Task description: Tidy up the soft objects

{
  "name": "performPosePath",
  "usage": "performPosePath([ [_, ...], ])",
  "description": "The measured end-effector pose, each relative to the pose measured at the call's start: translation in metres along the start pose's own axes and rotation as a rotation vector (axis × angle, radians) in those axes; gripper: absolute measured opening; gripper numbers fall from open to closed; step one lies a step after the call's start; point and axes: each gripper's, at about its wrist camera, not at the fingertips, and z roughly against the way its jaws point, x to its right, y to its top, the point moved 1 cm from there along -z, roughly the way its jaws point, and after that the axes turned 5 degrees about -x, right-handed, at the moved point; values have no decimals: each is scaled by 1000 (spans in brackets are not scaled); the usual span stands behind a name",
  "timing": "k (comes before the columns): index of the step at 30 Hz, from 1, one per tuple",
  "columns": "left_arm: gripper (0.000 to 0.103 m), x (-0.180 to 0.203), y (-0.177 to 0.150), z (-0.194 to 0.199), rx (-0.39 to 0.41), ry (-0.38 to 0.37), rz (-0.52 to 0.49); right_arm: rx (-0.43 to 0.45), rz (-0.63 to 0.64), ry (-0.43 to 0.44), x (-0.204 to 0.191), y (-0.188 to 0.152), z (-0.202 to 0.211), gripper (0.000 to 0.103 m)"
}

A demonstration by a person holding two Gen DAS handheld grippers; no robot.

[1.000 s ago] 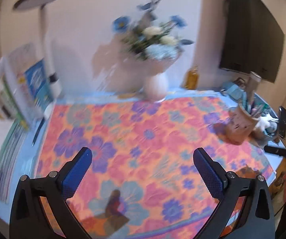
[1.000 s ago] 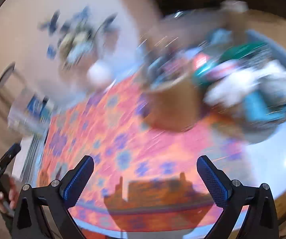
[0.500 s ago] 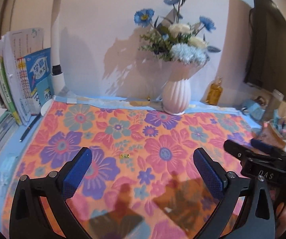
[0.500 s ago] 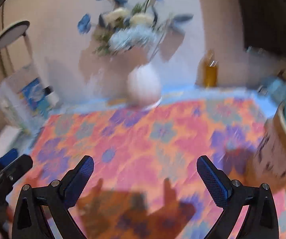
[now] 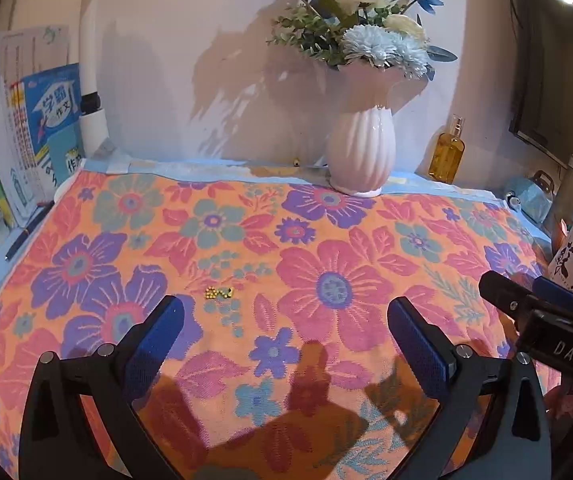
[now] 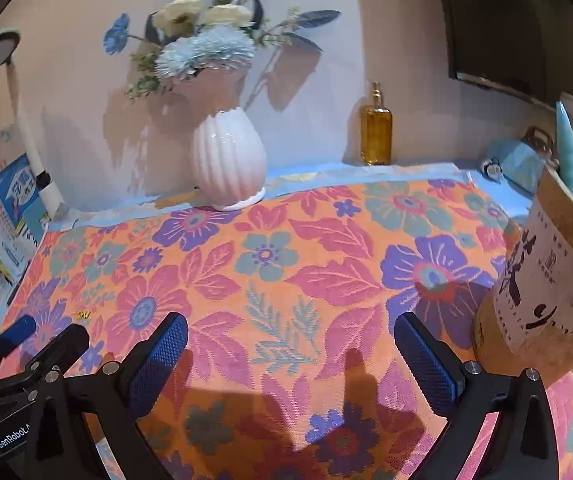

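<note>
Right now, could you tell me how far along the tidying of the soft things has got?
It looks barely begun. Done: nothing visible; the floral cloth lies spread flat across the table. In hand: nothing; the left hand-held gripper and the right hand-held gripper both hang open and empty over the cloth. Left: presumably gathering or folding the cloth, on whose far edge the white vase seems to stand.

Black gripper frames, blue textured jaws (silver screws), white lettering
</note>
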Motion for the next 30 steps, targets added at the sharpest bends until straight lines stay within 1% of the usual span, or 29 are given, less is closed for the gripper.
performPosePath([
  [5, 102, 0, -1, -1, -2, -4, 3, -7, -42, 24, 7, 1, -1, 103],
  [10, 102, -2, -2, -3, -19, -9, 25, -22, -62, 24, 11, 0, -3, 103],
  [18, 102, -5, -2, -6, -36, -6, 39, -33, -42, 7, 5, -1, -5, 103],
  [20, 102, -6, -2, -8, -47, 2, 46, -34, -35, 1, 4, -1, -6, 103],
  [22, 102, -8, -2, -12, -72, -10, 50, -35, -31, -3, 3, -1, -6, 103],
  [25, 102, -10, -3, -15, -90, 26, 60, -39, -28, -8, 2, -1, -7, 103],
  [27, 102, -10, -3, -16, -96, 11, 55, -41, -24, -9, 2, -1, -8, 103],
  [30, 102, -9, -3, -15, -94, 26, 47, -44, -17, -10, 2, -1, -9, 103],
])
